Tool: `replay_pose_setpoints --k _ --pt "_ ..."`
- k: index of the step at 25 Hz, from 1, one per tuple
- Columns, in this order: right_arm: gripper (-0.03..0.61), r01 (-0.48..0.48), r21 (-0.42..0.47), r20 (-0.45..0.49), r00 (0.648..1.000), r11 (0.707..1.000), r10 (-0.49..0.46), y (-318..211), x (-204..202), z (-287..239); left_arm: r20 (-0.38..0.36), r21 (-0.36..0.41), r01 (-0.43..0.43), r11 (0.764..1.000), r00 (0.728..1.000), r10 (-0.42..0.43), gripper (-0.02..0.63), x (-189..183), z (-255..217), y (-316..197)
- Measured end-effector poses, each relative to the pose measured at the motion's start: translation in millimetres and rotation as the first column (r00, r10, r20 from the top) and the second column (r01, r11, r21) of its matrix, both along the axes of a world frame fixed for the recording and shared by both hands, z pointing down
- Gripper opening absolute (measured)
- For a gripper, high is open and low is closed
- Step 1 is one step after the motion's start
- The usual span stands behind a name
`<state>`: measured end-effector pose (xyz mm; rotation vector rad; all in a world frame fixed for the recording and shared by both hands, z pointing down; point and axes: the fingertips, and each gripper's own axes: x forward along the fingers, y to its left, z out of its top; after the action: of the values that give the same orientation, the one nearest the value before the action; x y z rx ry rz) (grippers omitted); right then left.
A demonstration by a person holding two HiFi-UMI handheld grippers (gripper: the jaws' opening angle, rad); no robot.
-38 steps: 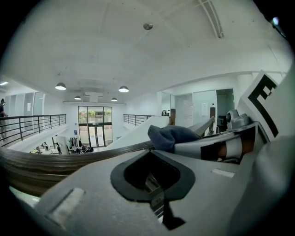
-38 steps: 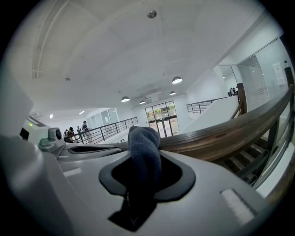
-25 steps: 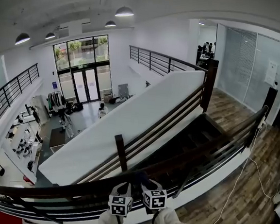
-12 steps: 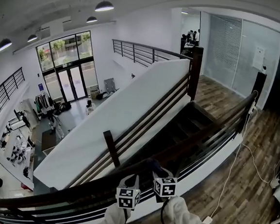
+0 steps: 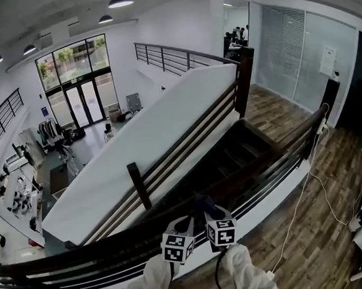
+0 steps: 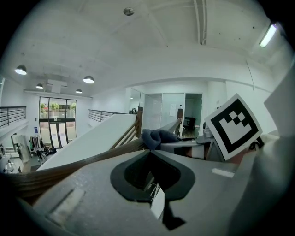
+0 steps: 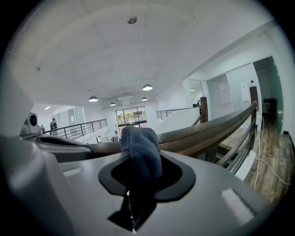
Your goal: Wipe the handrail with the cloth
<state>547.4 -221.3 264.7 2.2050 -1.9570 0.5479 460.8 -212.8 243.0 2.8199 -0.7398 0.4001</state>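
Cloth (image 7: 140,145): dark and bunched. Its lower end is clamped in the right gripper (image 7: 133,184). Its upper end stands above the jaws, against the top of the handrail (image 7: 207,131).
Right gripper: jaws closed on the cloth.
Left gripper (image 6: 151,154): jaws together with nothing between them. The tips are just beside the cloth, at the handrail. Contact with the rail cannot be told.
Left gripper view only: the right gripper's marker cube (image 6: 233,131) is close on the right, with the cloth bunch just past the left jaws.
Right gripper view only: the rail top is bare wood beyond the cloth and runs to an end post (image 7: 252,99).
Head view only: the two grippers are side by side at the rail, held by white sleeves (image 5: 244,285). The stairs (image 5: 243,159) drop away beyond the rail.
Edges: the rail curves off to the left and runs straight to the right. Thin bars run under it.
Open room: wood floor (image 5: 324,235) on the near side, crossed by a white cable (image 5: 296,214).
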Motion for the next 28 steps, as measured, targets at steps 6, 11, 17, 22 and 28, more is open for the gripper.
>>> replay_pose_setpoints --k 6,11,17,22,28 --pt "0.098 -0.089 -0.007 0.011 0.996 0.996 0.089 0 54 1 0.023 -0.02 -0.03 0.999 0.999 0.03 0.002 21 7 5" --pt "0.098 -0.16 -0.017 -0.02 0.987 0.987 0.16 -1 103 -1 0.036 -0.039 -0.06 0.997 0.997 0.061 0.002 33 6 11" --pt "0.096 -0.215 -0.024 -0.04 0.976 0.976 0.214 2 145 2 0.028 -0.041 -0.071 0.997 0.997 0.072 0.002 40 7 18" --pt "0.092 -0.247 -0.02 -0.047 0.968 0.969 0.246 2 142 -3 0.031 -0.048 -0.063 0.997 0.997 0.064 0.002 27 7 17" --pt "0.092 -0.198 0.015 -0.02 0.98 0.98 0.198 11 104 -8 0.037 -0.026 -0.024 0.999 0.999 0.025 0.003 -16 6 17"
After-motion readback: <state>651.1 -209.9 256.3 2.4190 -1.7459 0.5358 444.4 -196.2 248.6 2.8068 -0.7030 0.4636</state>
